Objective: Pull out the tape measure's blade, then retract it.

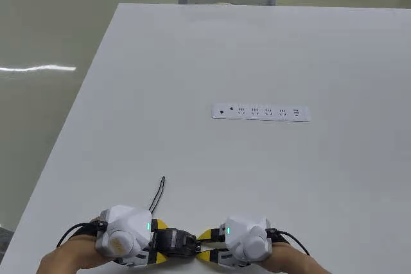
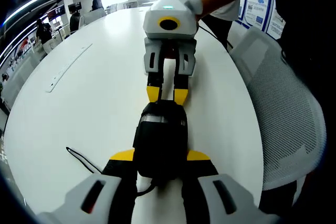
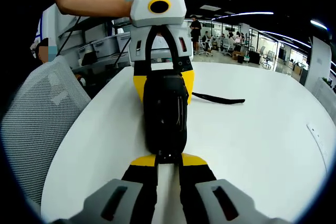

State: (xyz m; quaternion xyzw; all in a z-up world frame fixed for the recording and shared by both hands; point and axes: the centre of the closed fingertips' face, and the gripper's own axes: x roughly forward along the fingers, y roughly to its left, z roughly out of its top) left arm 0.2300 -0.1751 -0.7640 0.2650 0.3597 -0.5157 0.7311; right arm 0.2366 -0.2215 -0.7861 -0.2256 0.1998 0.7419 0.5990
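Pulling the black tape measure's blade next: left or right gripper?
Right, probably. The right gripper sits at the free end of the black tape measure, facing along it to pull; the left gripper clamps its sides, anchoring it.

Left gripper point(image 1: 160, 242), right gripper point(image 1: 205, 245) tip-to-tip, jaws closed.

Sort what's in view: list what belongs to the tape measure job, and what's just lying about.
Job: tape measure, its black strap, left gripper clamping its case, right gripper pinching its front end.
Lying about: power strip, mesh chair.
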